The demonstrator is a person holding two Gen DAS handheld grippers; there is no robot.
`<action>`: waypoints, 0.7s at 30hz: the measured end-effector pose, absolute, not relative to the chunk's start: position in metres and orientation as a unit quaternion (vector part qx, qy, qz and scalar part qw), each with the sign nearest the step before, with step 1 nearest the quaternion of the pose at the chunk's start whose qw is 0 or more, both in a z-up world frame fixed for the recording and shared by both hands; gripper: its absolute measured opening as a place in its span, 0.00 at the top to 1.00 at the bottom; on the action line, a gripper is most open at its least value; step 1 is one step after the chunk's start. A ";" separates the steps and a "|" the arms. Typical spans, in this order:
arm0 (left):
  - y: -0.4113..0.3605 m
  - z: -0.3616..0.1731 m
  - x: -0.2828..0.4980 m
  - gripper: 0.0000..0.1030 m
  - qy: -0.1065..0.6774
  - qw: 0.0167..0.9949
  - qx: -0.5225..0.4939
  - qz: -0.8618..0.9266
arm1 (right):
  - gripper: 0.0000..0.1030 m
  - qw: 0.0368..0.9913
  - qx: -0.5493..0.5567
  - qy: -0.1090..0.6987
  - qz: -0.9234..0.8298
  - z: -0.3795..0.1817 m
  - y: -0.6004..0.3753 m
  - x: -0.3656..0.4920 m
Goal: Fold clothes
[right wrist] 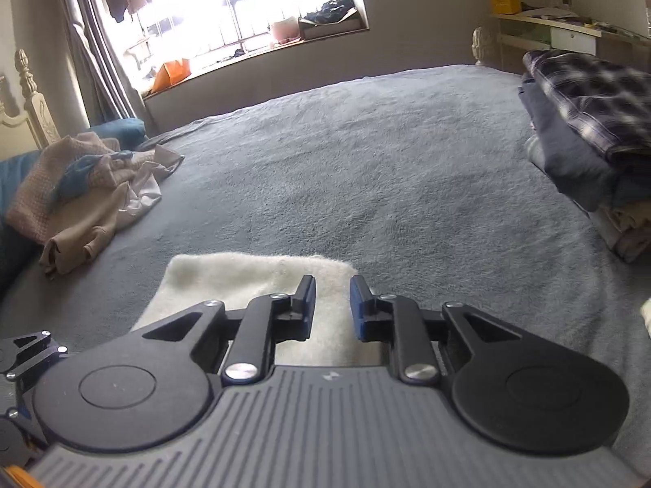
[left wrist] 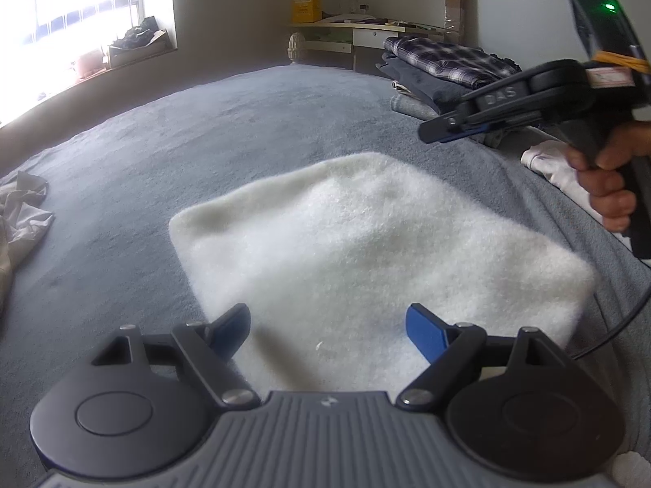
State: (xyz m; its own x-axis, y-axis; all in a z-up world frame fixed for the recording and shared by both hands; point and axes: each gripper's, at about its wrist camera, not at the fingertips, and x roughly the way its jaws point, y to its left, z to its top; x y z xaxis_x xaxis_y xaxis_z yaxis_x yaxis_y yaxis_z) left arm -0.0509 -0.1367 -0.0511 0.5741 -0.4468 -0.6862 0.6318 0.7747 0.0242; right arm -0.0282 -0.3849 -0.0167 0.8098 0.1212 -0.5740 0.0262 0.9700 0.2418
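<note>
A folded white fleece garment (left wrist: 366, 240) lies flat on the grey bed cover (left wrist: 183, 134). My left gripper (left wrist: 327, 327) is open and empty, its blue-padded fingers spread just above the garment's near edge. My right gripper (right wrist: 333, 305) hovers above the garment's far part (right wrist: 252, 276), empty, its fingers a narrow gap apart. In the left wrist view the right gripper (left wrist: 437, 128) is held in a hand at the upper right, above the bed and clear of the garment.
A stack of folded clothes topped by a plaid shirt (left wrist: 447, 61) stands at the bed's right side, also in the right wrist view (right wrist: 590, 114). A heap of unfolded beige clothes (right wrist: 81, 187) lies at the left. A small white cloth (left wrist: 549, 158) lies by the hand. A desk (left wrist: 366, 28) stands behind.
</note>
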 end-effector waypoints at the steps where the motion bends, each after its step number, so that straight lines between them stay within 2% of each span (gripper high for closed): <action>1: -0.136 -0.050 -0.051 0.18 0.344 0.877 0.133 -0.306 | 0.81 0.944 0.123 0.307 0.023 -0.016 -0.385 -0.031; 21: -0.130 -0.042 -0.057 0.18 0.340 0.883 0.127 -0.296 | 0.80 0.939 0.143 0.313 0.017 -0.012 -0.376 -0.047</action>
State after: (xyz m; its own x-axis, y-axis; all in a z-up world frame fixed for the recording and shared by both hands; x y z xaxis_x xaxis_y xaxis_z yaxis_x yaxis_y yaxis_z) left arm -0.0573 -0.1295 -0.0416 0.5927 -0.4366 -0.6768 0.6100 0.7920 0.0233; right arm -0.0466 -0.3758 -0.0117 0.8032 0.1213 -0.5832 0.0582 0.9584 0.2795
